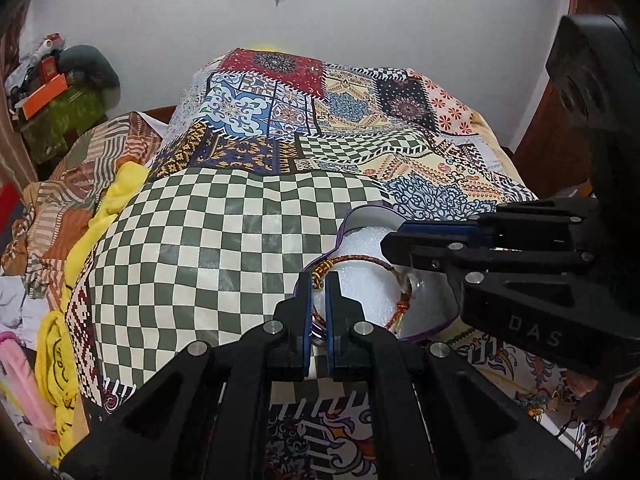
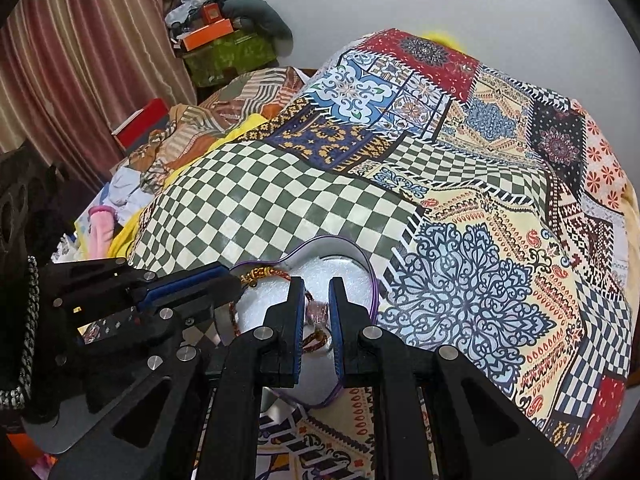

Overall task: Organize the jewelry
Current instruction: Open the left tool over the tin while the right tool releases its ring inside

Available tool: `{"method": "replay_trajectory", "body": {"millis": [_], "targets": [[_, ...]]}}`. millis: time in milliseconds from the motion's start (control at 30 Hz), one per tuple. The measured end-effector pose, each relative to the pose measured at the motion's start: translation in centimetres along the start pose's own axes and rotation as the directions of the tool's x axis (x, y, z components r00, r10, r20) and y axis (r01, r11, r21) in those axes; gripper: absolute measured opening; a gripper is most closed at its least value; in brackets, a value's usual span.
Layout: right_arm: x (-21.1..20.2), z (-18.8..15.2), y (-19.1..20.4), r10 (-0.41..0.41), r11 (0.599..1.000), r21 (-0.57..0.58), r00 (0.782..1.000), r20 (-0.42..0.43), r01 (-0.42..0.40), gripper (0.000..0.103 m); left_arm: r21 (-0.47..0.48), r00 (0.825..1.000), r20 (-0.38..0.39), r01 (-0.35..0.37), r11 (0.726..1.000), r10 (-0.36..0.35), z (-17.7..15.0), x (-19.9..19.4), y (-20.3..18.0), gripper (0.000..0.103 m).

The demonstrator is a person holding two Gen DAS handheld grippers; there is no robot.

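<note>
Left tongs [image 1: 319, 280] are pinching the bracelet [image 1: 372, 258] by its gold beads, over the heart-shaped box [image 1: 400, 336]. Right tongs [image 2: 316, 300] are sitting slightly apart around a pink charm [image 2: 317, 312]. "DAS" is showing on the right tongs. Box is resting on the bed [image 1: 208, 248].

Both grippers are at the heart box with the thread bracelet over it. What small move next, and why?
Probably open the left gripper slightly to release the bracelet: its loop already lies on the white foam inside the heart-shaped box.
</note>
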State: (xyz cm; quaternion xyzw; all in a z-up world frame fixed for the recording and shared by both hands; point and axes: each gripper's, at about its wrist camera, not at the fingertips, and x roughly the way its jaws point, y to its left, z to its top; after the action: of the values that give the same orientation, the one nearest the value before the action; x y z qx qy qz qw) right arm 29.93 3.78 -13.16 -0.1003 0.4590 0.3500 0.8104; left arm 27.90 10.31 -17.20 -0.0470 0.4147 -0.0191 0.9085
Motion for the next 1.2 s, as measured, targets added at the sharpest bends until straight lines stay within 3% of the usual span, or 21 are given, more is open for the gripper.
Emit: {"method": "replay_trajectory", "body": {"millis": [100, 167, 267, 400, 633, 900, 1200], "targets": [[-0.6, 0.0, 0.2, -0.012, 1.0, -0.002, 1.0, 0.003, 0.012, 0.012, -0.006, 1.0, -0.006, 0.01, 1.0, -0.01, 0.0, -0.6, 0.0, 0.005], [-1.2, 0.0, 0.3, -0.021, 1.0, -0.002, 1.0, 0.017, 0.021, 0.017, -0.013, 1.0, -0.005, 0.011, 1.0, -0.011, 0.1, -1.3, 0.0, 0.008], [-2.6, -0.1, 0.3, -0.028, 1.0, 0.003, 0.998, 0.049, 0.027, 0.03, -0.019, 1.0, 0.0, 0.005, 1.0, -0.005, 0.2, -2.2, -0.1, 0.022], [-4.5, -0.6, 0.7, -0.072, 0.997, -0.019, 0.993, 0.09, 0.074, 0.036, -0.022, 1.0, 0.025, -0.015, 1.0, 0.016, 0.3, -3.9, -0.2, 0.042], [-7.8, -2.1, 0.9, -0.124, 0.991, -0.028, 0.981, 0.148, 0.13, 0.054, -0.046, 1.0, 0.02, 0.01, 0.999, -0.009, 0.2, -6.4, -0.7, 0.044], [-11.3, -4.4, 0.9, -0.162, 0.983, -0.049, 0.964, 0.211, 0.176, 0.054, -0.025, 0.999, 0.04, 0.025, 0.999, -0.024, -0.5, -8.9, -2.4, 0.044], [-13.3, -8.3, -1.5, -0.196, 0.979, -0.016, 0.958, 0.211, 0.204, 0.054, 0.023, 0.998, 0.002, 0.057, 0.998, -0.057, -2.4, -9.1, -5.3, 0.044]]}}
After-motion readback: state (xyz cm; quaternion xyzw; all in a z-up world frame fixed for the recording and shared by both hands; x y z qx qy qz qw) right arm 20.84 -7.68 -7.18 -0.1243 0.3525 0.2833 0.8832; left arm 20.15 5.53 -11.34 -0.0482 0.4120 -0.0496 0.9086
